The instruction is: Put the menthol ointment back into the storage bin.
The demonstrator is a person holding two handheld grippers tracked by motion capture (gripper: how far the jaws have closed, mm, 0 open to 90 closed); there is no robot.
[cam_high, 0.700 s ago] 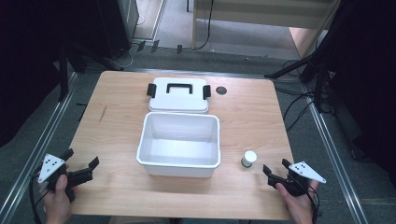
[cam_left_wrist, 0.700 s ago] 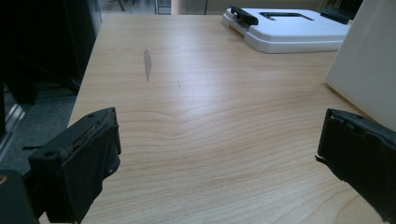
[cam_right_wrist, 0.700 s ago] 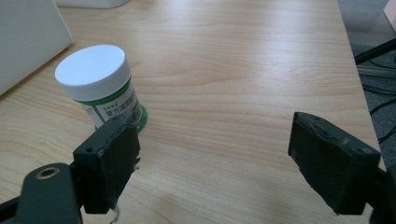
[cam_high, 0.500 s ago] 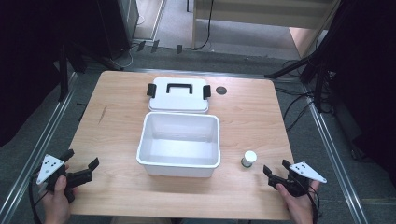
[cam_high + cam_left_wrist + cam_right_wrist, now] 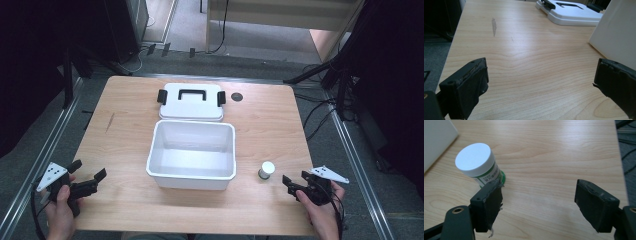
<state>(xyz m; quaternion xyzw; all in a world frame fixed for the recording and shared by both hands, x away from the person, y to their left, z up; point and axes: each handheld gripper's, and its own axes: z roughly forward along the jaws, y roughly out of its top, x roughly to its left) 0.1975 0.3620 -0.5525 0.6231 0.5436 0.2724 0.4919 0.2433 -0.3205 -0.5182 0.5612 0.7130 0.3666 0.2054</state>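
Bare wood lies around the open white bin (image 5: pixel 191 152) at mid-table, its lid (image 5: pixel 191 101) flat behind. The small bottle (image 5: pixel 266 170) stands upright right of it. Left gripper (image 5: pixel 89 176) and right gripper (image 5: pixel 290 186) gape wide, empty, at the near corners.

box (image 5: pixel 191 155) blocks centre | lid (image 5: pixel 191 102) behind | bottle (image 5: pixel 266 170) (right) | left tabletop (image 5: pixel 120 135) free

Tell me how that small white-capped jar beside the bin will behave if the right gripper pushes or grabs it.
The jar stands upright on a narrow base, so a high push would probably tip it. Being round, it would likely roll once down. Its smooth cap and label look slippery; the open right gripper should probably squeeze the body.
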